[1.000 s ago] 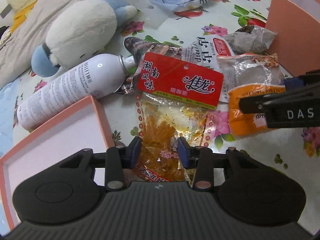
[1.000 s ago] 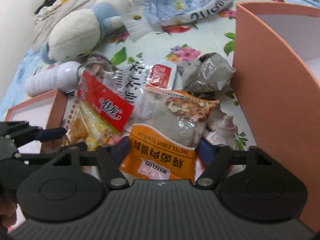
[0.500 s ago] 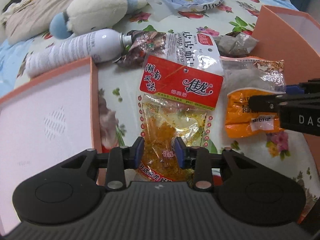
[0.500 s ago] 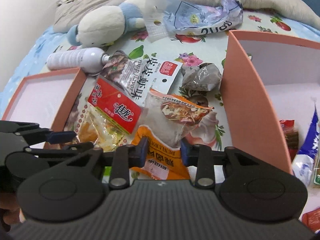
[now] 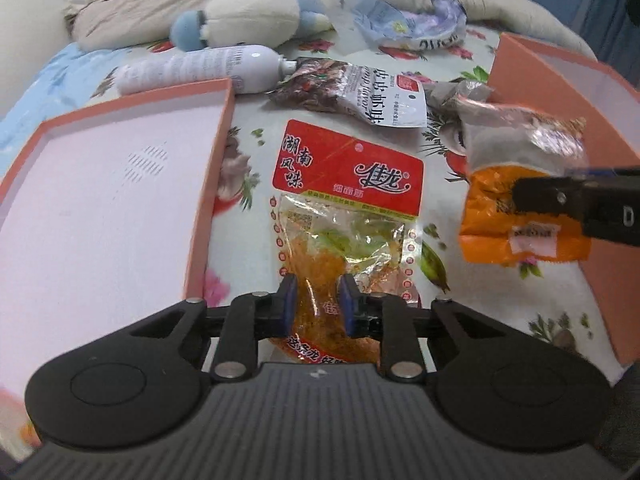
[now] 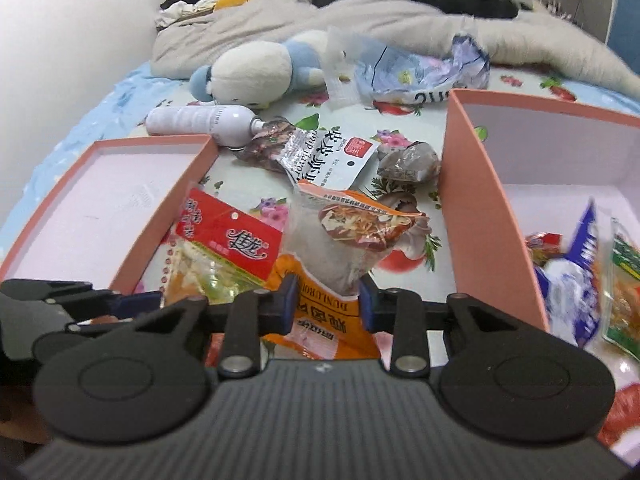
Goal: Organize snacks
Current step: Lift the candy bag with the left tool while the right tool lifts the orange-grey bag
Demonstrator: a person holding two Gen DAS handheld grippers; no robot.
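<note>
I am holding my left gripper (image 5: 317, 304) clamped on the near end of a clear plastic snack packet with a red header card and orange strips inside (image 5: 347, 216), its blue pads (image 5: 289, 305) pinching the crinkled film so the packet is hanging lifted above the flowered bedsheet (image 5: 256, 132). My right gripper (image 6: 327, 305) is squeezing the orange bottom edge of a grey-and-orange foil snack pouch (image 6: 344, 248), which is standing raised between the two boxes, its printed top tilting away from me. To my left, the shallow salmon-pink cardboard lid with a white inside (image 5: 100, 200) is lying just beside the red-header packet. To my right, the deeper salmon-pink cardboard box (image 6: 476, 200) is holding several wrapped snacks, among them a blue-and-white packet (image 6: 576, 280) leaning against the others. Farther out, a silver-and-white foil bag with black characters (image 6: 320, 152) is lying on the sheet, touching the neck of a white spray bottle (image 6: 200, 122) that is resting on its side, and a crumpled grey wrapper (image 6: 408, 162) is sitting near the box wall. Beyond these, a white-and-blue plush toy (image 6: 256, 70) and a rumpled pale plastic bag (image 6: 424, 70) are lying before a grey blanket (image 6: 360, 16).
</note>
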